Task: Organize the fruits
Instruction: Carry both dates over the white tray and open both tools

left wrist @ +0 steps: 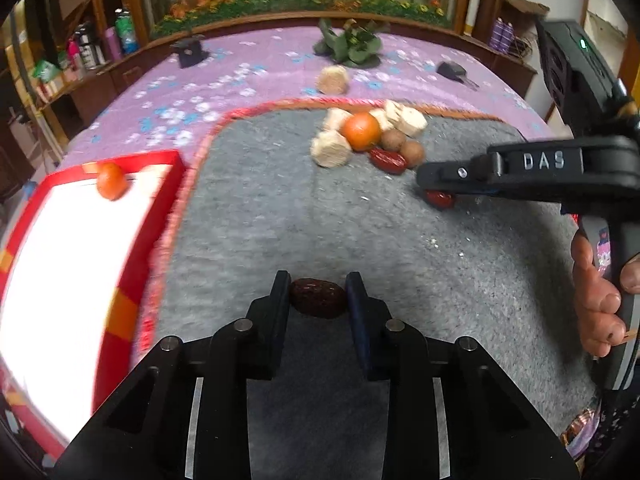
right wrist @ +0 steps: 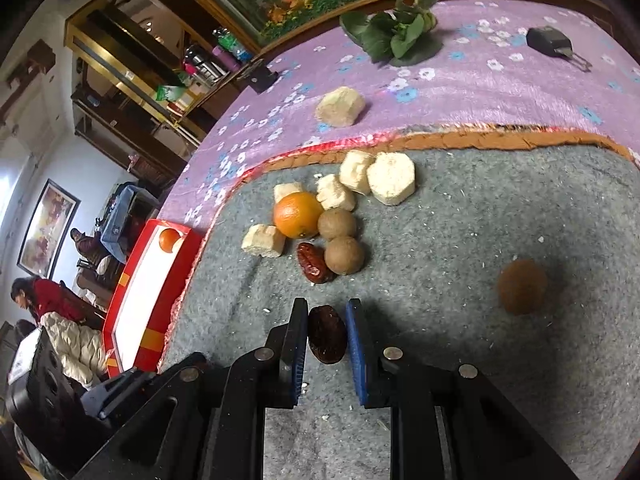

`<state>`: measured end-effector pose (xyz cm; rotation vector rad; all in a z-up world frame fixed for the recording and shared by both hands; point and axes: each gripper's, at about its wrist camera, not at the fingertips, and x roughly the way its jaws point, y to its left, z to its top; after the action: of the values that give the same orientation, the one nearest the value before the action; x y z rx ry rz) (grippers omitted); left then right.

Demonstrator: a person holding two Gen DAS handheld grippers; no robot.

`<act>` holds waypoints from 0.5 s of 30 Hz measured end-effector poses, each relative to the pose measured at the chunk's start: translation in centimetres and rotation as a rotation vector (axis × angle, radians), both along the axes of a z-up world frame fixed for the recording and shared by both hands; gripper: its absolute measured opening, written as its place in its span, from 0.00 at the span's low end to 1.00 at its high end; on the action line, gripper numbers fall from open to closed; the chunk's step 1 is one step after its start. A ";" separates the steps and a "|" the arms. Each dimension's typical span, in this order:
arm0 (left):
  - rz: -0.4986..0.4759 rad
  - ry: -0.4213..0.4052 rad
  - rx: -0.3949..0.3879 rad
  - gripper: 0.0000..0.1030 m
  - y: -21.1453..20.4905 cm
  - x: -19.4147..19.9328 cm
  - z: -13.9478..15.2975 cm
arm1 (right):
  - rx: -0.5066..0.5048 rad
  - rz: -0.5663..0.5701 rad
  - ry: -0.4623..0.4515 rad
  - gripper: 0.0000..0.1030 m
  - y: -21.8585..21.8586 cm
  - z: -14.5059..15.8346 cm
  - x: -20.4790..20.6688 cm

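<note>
My left gripper point(left wrist: 319, 290) is shut on a dark red date point(left wrist: 319, 298) above the grey mat point(left wrist: 280, 220). My right gripper point(right wrist: 327, 322) is shut on another dark date point(right wrist: 327, 334) low over the mat; it shows in the left wrist view point(left wrist: 436, 188) at the right, with the date point(left wrist: 439, 199) under its fingers. A pile on the mat holds an orange point(right wrist: 298, 215), two brown round fruits point(right wrist: 344, 255), a red date point(right wrist: 314, 263) and several pale chunks point(right wrist: 390, 178). A red-rimmed white tray point(left wrist: 132, 160) at the left holds a small orange fruit point(left wrist: 111, 181).
A blurred brown round fruit point(right wrist: 521, 287) lies on the mat at the right. One pale chunk point(right wrist: 341, 107), a green leafy bunch point(right wrist: 394, 32) and two black objects point(right wrist: 550, 43) lie on the purple flowered cloth. Shelves with bottles stand at the far left.
</note>
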<state>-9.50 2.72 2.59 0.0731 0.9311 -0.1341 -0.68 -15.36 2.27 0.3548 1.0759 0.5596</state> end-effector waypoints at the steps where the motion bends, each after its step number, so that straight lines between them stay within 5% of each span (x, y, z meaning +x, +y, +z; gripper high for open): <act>1: 0.009 -0.016 0.002 0.26 0.3 -0.3 0.5 | 0.000 0.003 -0.008 0.19 0.1 0.1 -0.1; 11: 0.096 -0.184 -0.028 0.27 5.0 -4.7 5.7 | -0.007 0.011 -0.089 0.18 1.5 0.2 -0.6; 15: 0.160 -0.244 -0.033 0.27 8.1 -6.4 7.2 | 0.075 0.001 -0.069 0.18 1.5 -0.1 -0.4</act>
<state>-15.90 10.78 9.77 -0.0157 0.6879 0.0084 -1.05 -13.91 2.21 0.3977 0.9910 0.6098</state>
